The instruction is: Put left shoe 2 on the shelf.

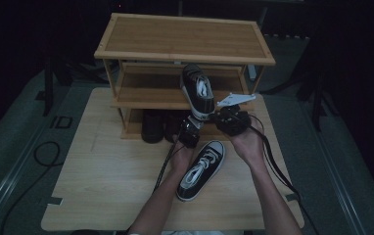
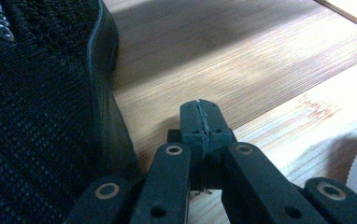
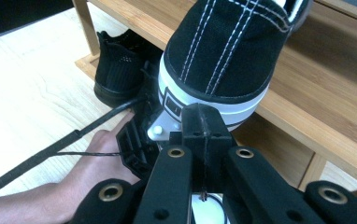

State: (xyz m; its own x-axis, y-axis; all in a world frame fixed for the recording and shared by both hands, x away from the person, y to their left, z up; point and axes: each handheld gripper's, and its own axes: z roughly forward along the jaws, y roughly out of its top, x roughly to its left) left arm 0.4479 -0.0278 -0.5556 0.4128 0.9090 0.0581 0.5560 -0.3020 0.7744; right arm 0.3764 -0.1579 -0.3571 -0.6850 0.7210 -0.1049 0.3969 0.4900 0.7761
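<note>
The black sneaker [image 1: 198, 91] with white sole and white lining rests on the middle shelf [image 1: 146, 93] of the wooden shoe rack [image 1: 185, 36], its heel hanging over the front edge toward 6 o'clock in the high view. In the right gripper view this heel [image 3: 223, 60] stands directly above the tips of the right gripper [image 3: 203, 122], at 12 o'clock from them and just touching or almost touching; I cannot tell which. The jaws of the right gripper are pressed together with nothing between them, so the shoe is not grasped. The left gripper [image 2: 201, 122] is also clenched on nothing; its tips hover over the wooden board, and a dark knitted shoe [image 2: 32, 107] stands at 9 o'clock from them, close but apart. A second sneaker [image 1: 202, 169] lies on the table [image 1: 102, 176] between the two forearms, toe toward 1 o'clock. In the high view both grippers are small and dark, so the state of their jaws is hard to read there, and the black shoes [image 1: 151, 126] on the lowest shelf are nearly lost in shadow. The right gripper view shows the left hand [image 3: 92, 163] at 8 o'clock with its gripper and cable; the toe of the sneaker is cut off at the top.
</note>
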